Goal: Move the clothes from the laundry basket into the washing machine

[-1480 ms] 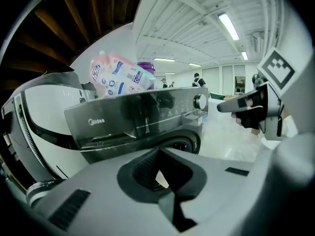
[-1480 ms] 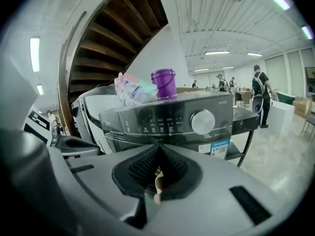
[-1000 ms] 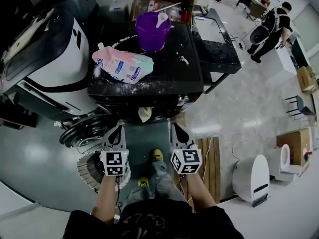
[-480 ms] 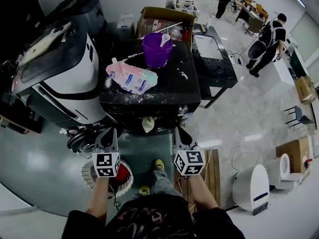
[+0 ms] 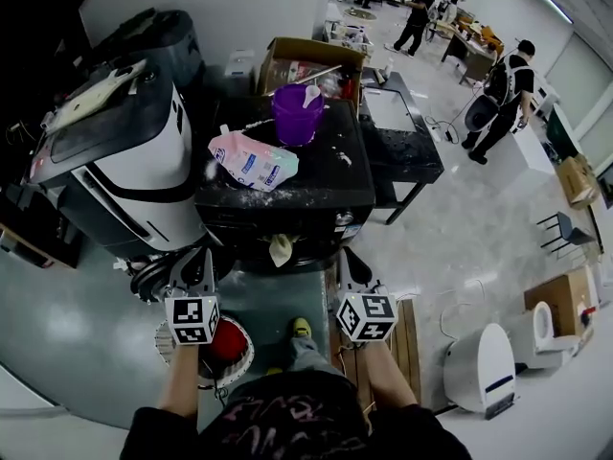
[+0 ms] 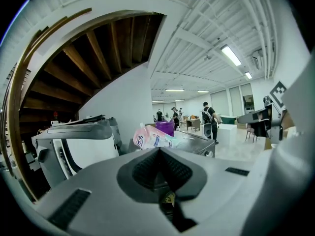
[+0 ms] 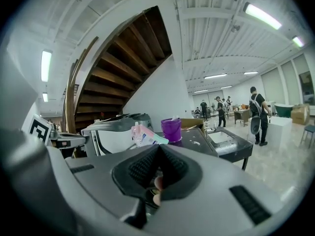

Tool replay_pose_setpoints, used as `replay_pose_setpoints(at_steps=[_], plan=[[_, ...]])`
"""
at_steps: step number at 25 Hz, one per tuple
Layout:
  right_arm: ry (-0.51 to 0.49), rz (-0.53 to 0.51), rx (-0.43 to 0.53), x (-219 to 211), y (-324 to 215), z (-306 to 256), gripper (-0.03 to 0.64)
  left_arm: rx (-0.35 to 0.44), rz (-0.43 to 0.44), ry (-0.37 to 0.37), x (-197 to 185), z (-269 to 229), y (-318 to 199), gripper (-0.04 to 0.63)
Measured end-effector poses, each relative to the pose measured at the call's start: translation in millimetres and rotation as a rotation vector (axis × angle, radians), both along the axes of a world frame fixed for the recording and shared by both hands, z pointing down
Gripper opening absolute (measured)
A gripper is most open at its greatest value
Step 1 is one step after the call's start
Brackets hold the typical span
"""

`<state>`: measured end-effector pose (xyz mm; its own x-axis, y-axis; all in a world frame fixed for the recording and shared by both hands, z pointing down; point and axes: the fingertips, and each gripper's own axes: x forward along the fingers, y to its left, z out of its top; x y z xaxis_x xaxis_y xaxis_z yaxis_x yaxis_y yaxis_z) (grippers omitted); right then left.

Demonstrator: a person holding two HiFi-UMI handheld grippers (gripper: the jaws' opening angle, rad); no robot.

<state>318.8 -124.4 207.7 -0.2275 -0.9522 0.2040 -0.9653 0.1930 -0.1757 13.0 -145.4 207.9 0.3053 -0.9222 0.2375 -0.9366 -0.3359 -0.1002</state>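
Seemingly between picks: left gripper (image 5: 198, 268) and right gripper (image 5: 348, 264) closed, empty, near the round white laundry basket (image 5: 241, 360); next, grab its red garment (image 5: 228, 341).

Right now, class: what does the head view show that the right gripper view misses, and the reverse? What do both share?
Head view only: the laundry basket holding red clothes, on the floor. Right gripper view only: the underside of the wooden stairs overhead. Both: the purple bucket and the pink pouch.

The washing machine (image 5: 134, 175) is white, the bucket (image 5: 297, 115) purple
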Motion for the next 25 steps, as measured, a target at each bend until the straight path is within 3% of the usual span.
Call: replay_pose_setpoints(at_steps=[9,15,25], plan=[[0.018,0.020,0.016,5,18,-8,0.003,0.038,0.007,0.025,2,-18,9,0.009],[-0.005,0.026,0.016,5,24,-13,0.003,0.050,0.029,0.002,10,-24,17,0.009],[0.009,0.033,0.042,12,27,-23,0.003,0.068,-0.003,0.018,-1,-33,24,0.009]])
